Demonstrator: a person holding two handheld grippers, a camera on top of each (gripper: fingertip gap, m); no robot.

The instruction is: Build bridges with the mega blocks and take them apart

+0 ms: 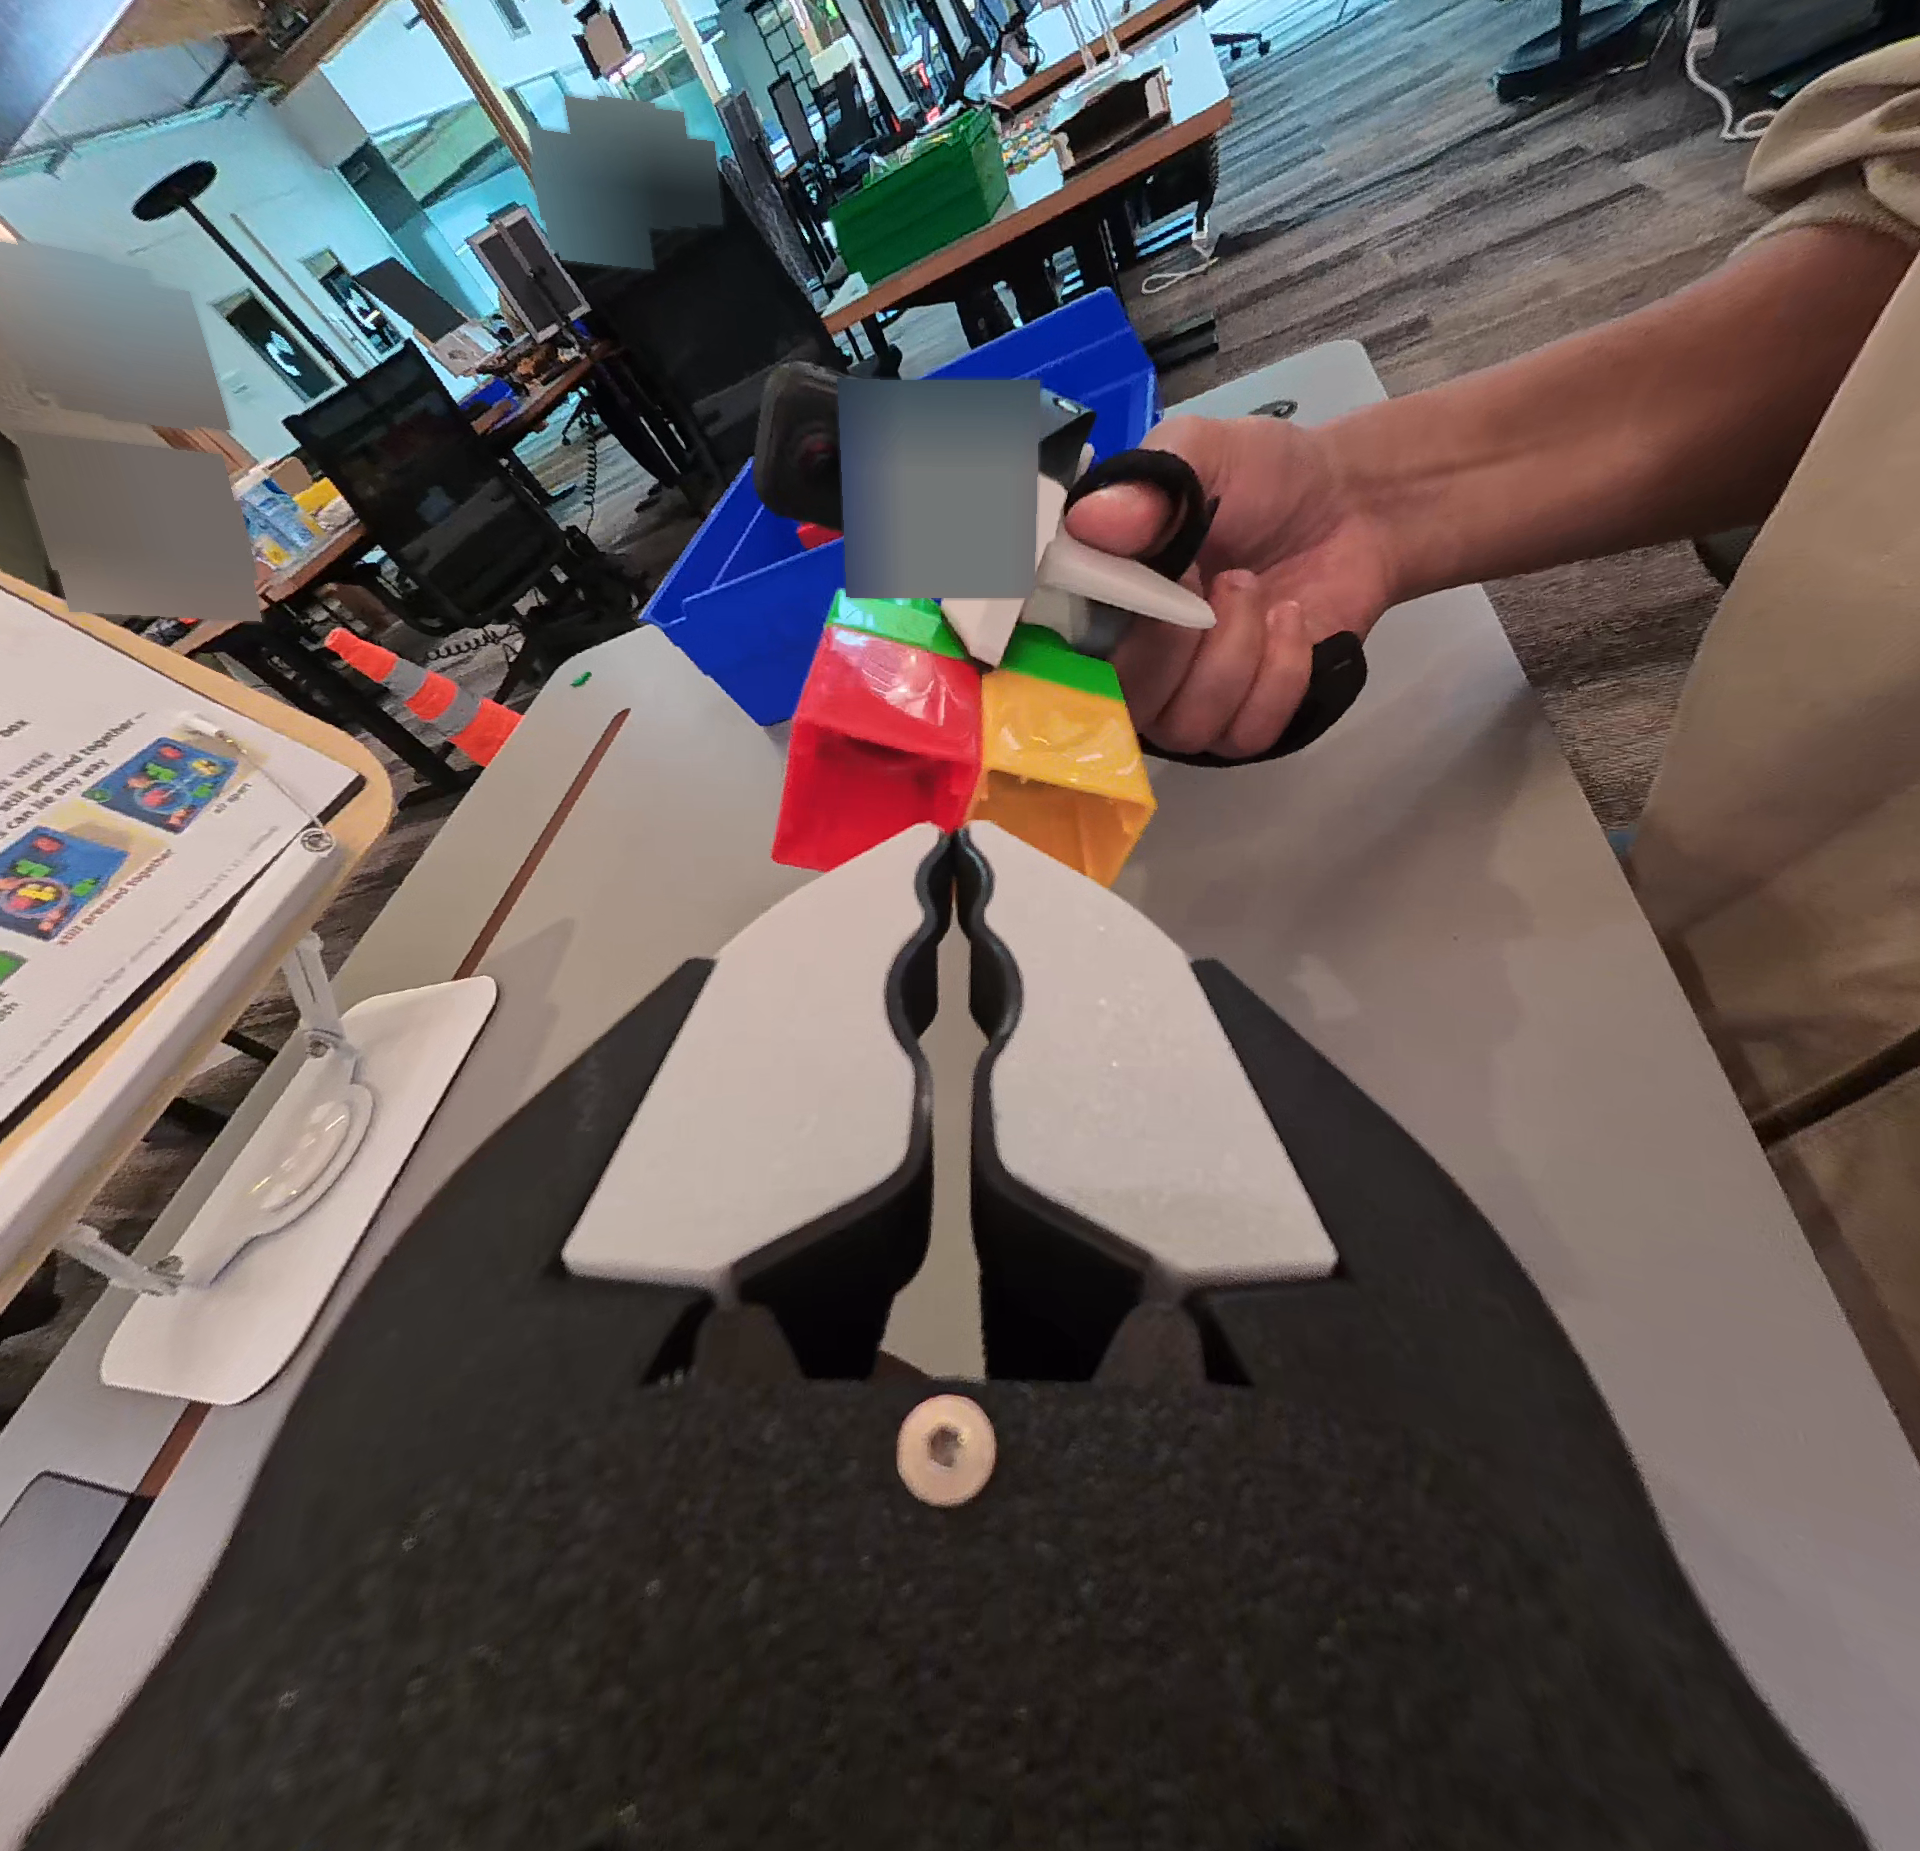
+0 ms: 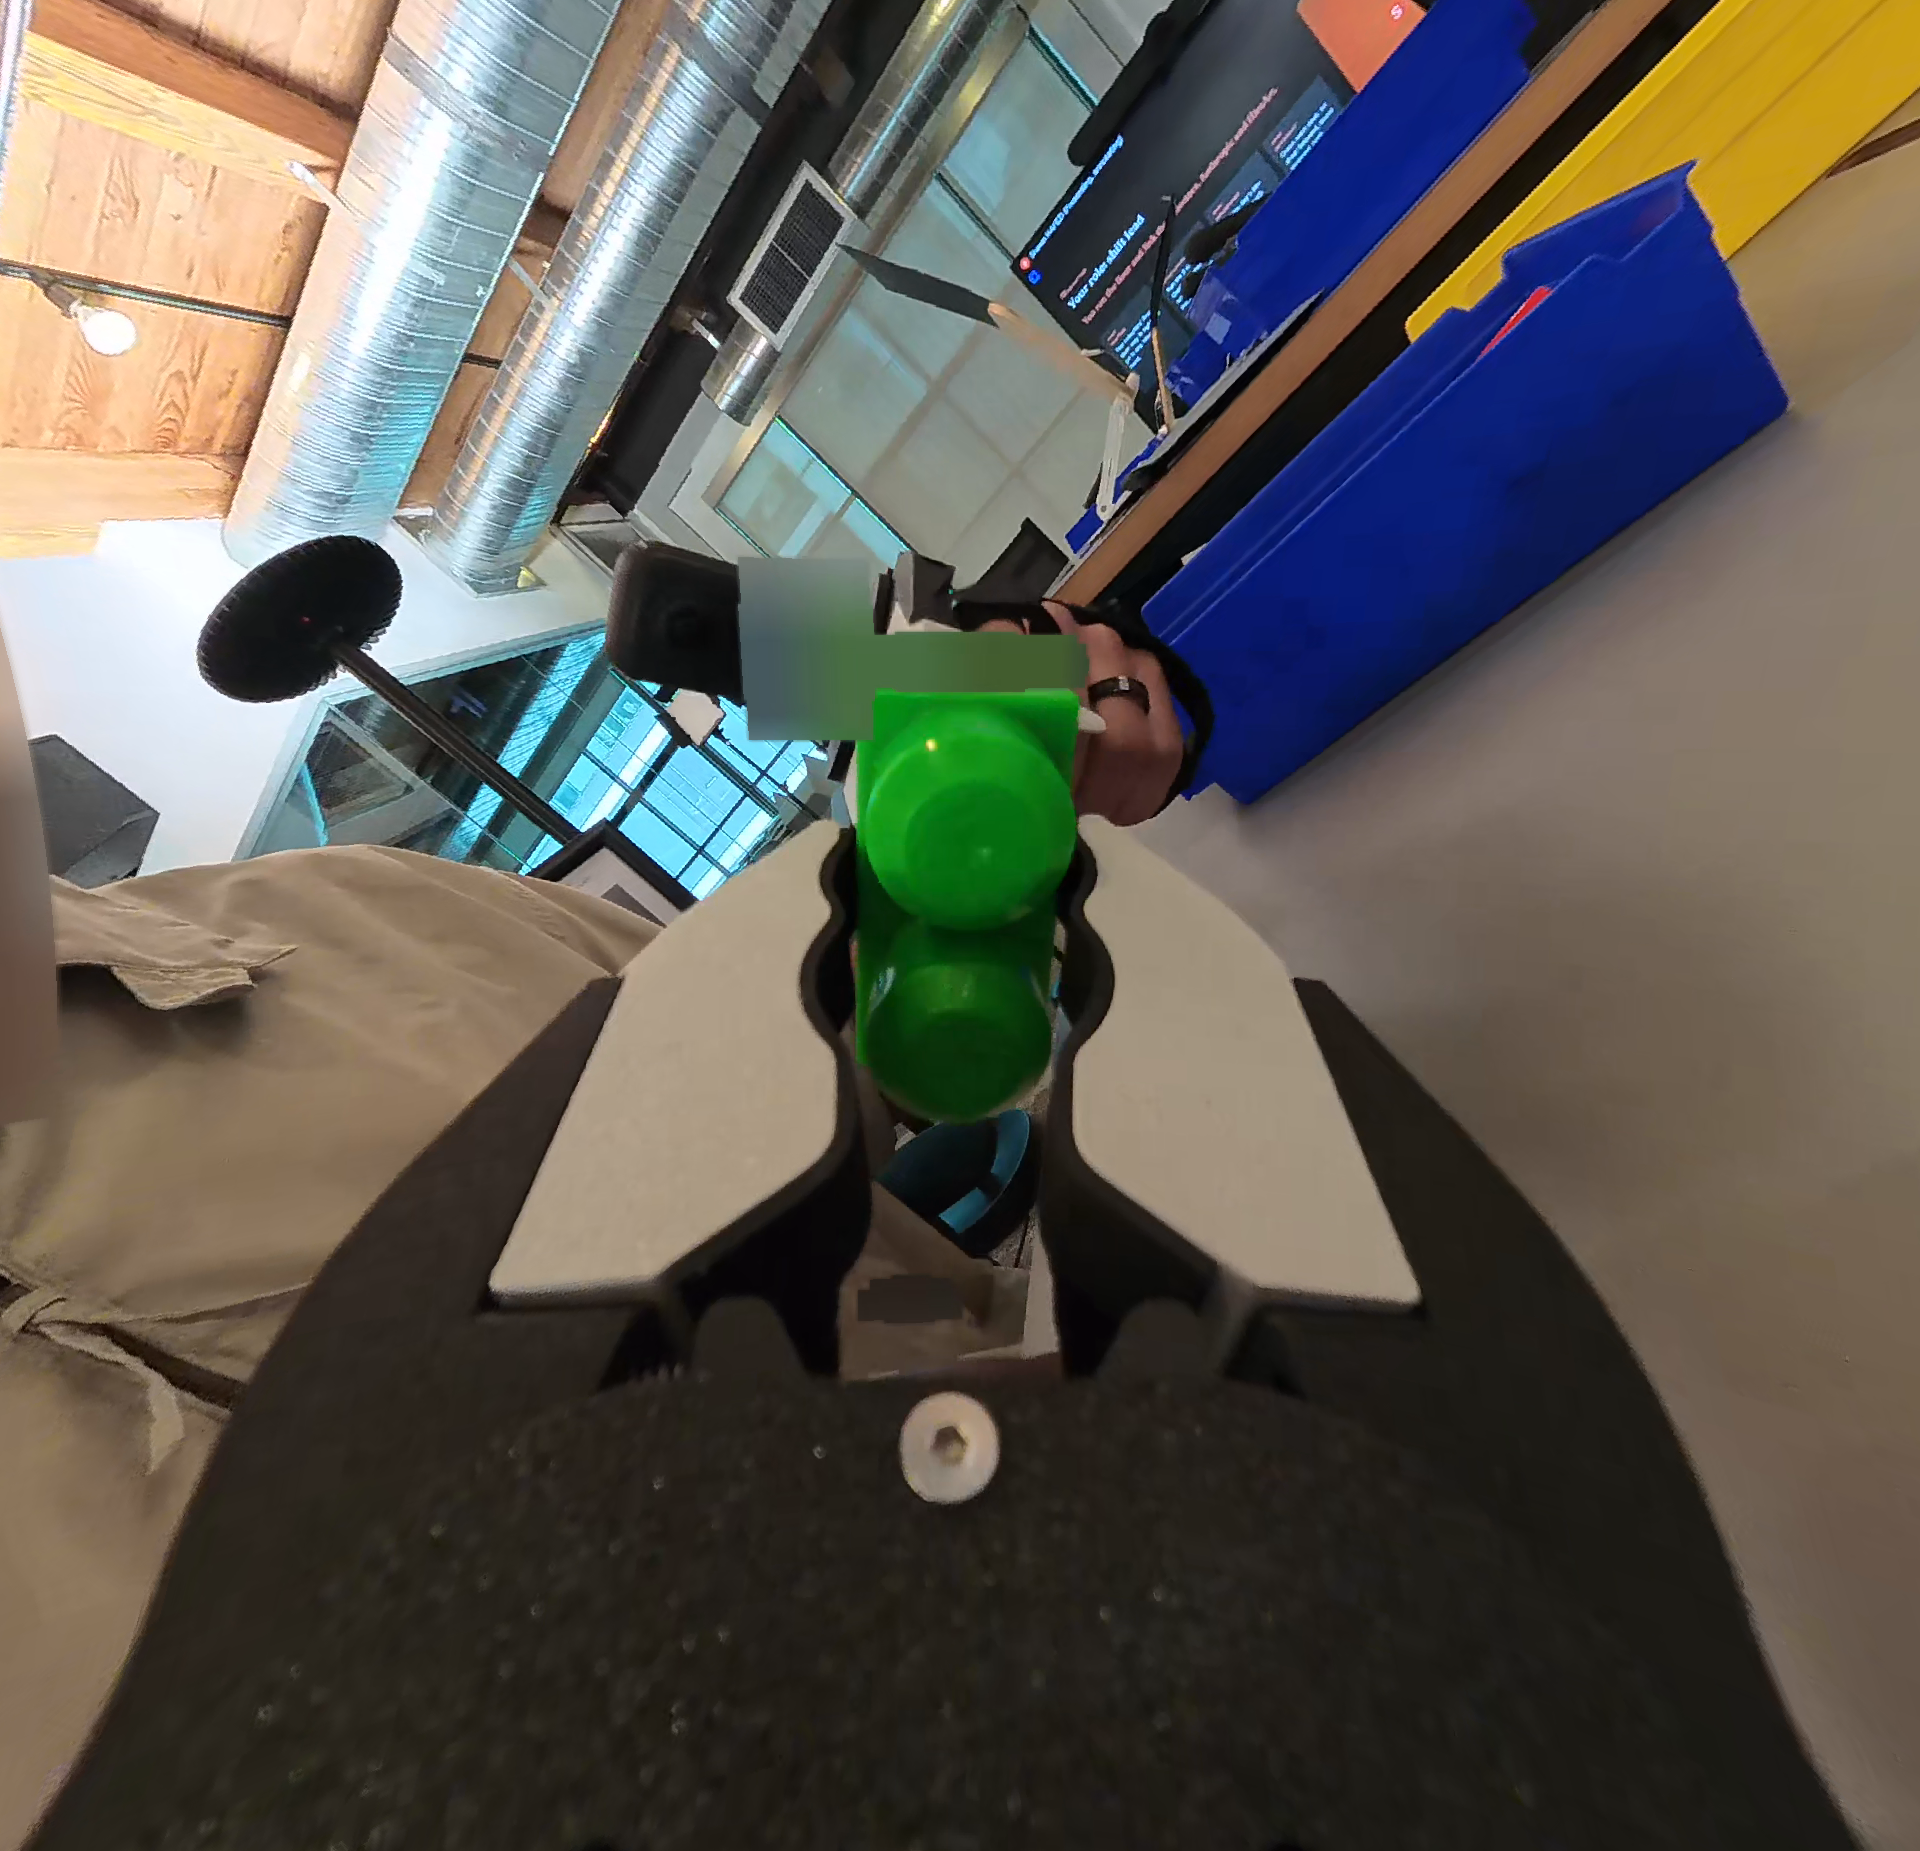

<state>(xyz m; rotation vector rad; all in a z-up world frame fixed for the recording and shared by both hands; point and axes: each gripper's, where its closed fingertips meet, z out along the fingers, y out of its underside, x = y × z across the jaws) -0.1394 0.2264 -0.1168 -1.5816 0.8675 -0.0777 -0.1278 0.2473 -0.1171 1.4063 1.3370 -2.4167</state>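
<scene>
My left gripper (image 1: pixel 954 845) is shut, its tips against the seam between a red block (image 1: pixel 883 752) and a yellow block (image 1: pixel 1060 762). Their hollow undersides face me. I cannot tell whether it pinches a wall. Both blocks hang on a green block (image 1: pixel 1060 663), held tilted above the grey table (image 1: pixel 1351 970) by my right gripper (image 1: pixel 997 617). In the right wrist view my right gripper (image 2: pixel 961 856) is shut on the green block (image 2: pixel 956 1022), whose two studs face the camera. The hand holding the left gripper (image 2: pixel 1122 741) shows behind it.
A blue bin (image 1: pixel 748 606) stands on the table behind the blocks; it also shows in the right wrist view (image 2: pixel 1455 554), with a yellow bin (image 2: pixel 1714 118) beyond. A sheet on a stand (image 1: pixel 156 845) is at the left. A person's arm (image 1: pixel 1507 492) reaches in from the right. Left and right tips are no more than a few centimetres apart.
</scene>
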